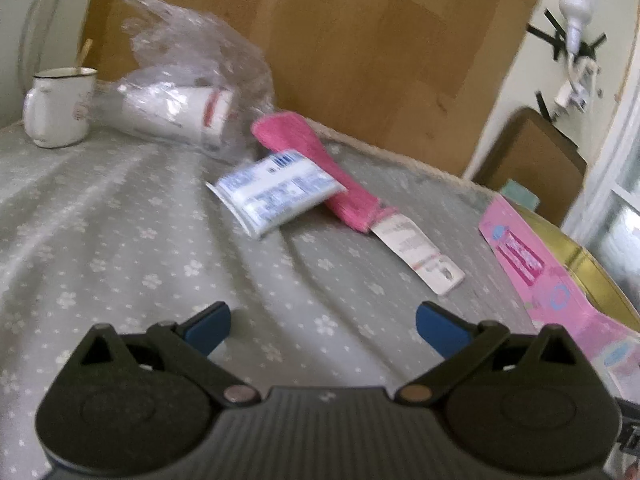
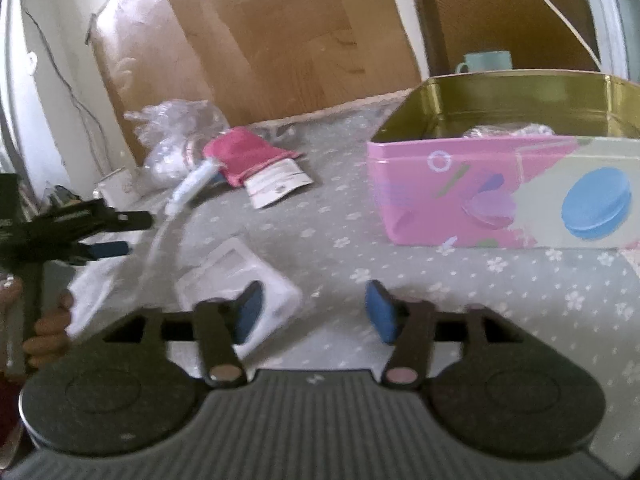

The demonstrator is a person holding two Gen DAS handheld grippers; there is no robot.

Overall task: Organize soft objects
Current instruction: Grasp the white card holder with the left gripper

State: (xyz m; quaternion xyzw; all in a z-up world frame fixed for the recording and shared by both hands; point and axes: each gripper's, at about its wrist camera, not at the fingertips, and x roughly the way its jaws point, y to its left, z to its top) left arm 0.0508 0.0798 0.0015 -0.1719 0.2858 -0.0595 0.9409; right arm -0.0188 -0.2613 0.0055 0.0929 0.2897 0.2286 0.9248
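Left gripper [image 1: 323, 325] is wide open w/ nothing between its blue pads, hovering over the grey flowered cloth [image 1: 120, 240]. Right gripper [image 2: 314, 312] is also open and empty; a white flat packet [image 2: 240, 280] lies on the cloth just beyond its left pad, not gripped. In the right wrist view the left gripper shows at the far left edge, a person's fingers [image 2: 50, 328] around its handle. Soft things sit mid-table toward the far side: a pink cloth pouch [image 1: 320, 168] w/ a white card tag [image 1: 420, 256] at its near end, a blue-and-white packet [image 1: 276, 192] resting against its left side, and a crumpled clear plastic bag [image 1: 180, 92] w/ a white container inside, just left of those. White enamel mug [image 1: 60, 108] stands far left. Pink tin box [image 2: 500, 192] w/ macaron print is open on the right, something pale inside, too blurred to ID. Cardboard [image 1: 360, 40] leans behind the table.
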